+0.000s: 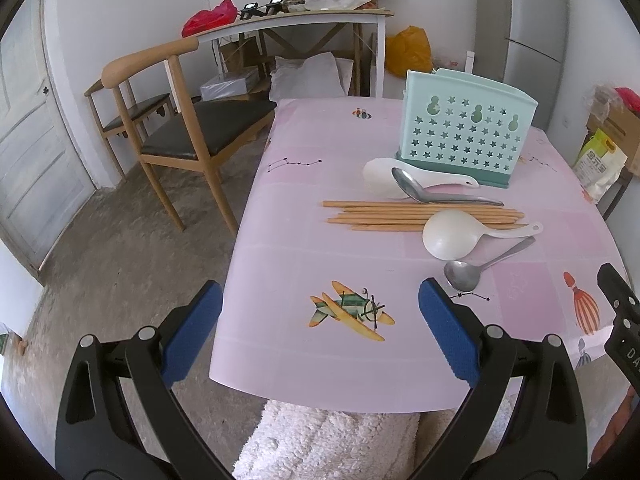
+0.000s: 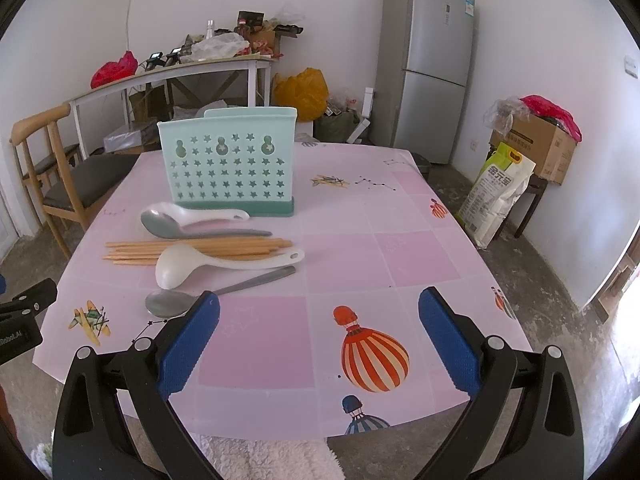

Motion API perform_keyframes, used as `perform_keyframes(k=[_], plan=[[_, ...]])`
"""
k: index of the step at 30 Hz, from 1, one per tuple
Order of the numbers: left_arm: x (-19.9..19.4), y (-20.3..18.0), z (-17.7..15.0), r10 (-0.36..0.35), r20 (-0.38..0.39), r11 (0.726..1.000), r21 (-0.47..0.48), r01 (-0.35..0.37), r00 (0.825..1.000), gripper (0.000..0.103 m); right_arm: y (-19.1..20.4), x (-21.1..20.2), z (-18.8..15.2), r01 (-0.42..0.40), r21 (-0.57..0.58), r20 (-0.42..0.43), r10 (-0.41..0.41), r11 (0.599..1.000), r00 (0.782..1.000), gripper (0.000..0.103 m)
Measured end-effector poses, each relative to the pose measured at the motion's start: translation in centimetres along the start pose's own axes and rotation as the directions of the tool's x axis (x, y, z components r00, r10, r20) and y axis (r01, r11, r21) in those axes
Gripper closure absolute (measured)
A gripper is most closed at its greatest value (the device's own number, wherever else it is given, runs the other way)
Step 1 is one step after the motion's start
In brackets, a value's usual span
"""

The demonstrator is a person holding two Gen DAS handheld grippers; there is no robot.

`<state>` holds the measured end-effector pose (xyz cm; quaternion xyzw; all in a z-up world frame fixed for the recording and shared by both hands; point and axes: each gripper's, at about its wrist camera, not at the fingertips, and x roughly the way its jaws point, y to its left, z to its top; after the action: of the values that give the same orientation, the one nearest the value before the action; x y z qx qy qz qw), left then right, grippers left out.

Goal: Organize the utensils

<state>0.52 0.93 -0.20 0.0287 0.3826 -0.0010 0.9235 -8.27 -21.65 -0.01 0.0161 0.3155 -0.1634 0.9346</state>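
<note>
A pink-clothed desk (image 2: 344, 264) carries everything. Ahead of both tools, left tool (image 1: 320, 328) and right tool (image 2: 320, 332), each spread apart and empty, lie stiff, light chopsticks (image 2: 192, 250) and slippery spoons (image 2: 208, 258) before the holder (image 2: 228, 164); handles look best to pinch.

The table (image 2: 344, 264) is pink-checked, printed with an orange-striped balloon (image 2: 374, 360) and a plane (image 1: 350, 312). The holder (image 2: 228, 168) is mint with star cutouts. 2 spoons are white, 2 grey; chopsticks (image 2: 192, 250) tan. Tongs' pads (image 2: 188, 348) are blue.
</note>
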Motion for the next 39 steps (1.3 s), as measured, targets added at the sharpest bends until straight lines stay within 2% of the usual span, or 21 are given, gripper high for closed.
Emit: perform_keyframes(k=[39], plan=[[0.32, 0.54, 0.01, 0.004, -0.014, 1.0, -0.014, -0.005, 1.0, 0.008, 0.03, 0.34, 0.12, -0.001, -0.002, -0.003, 0.001, 1.0, 1.0, 0.006]])
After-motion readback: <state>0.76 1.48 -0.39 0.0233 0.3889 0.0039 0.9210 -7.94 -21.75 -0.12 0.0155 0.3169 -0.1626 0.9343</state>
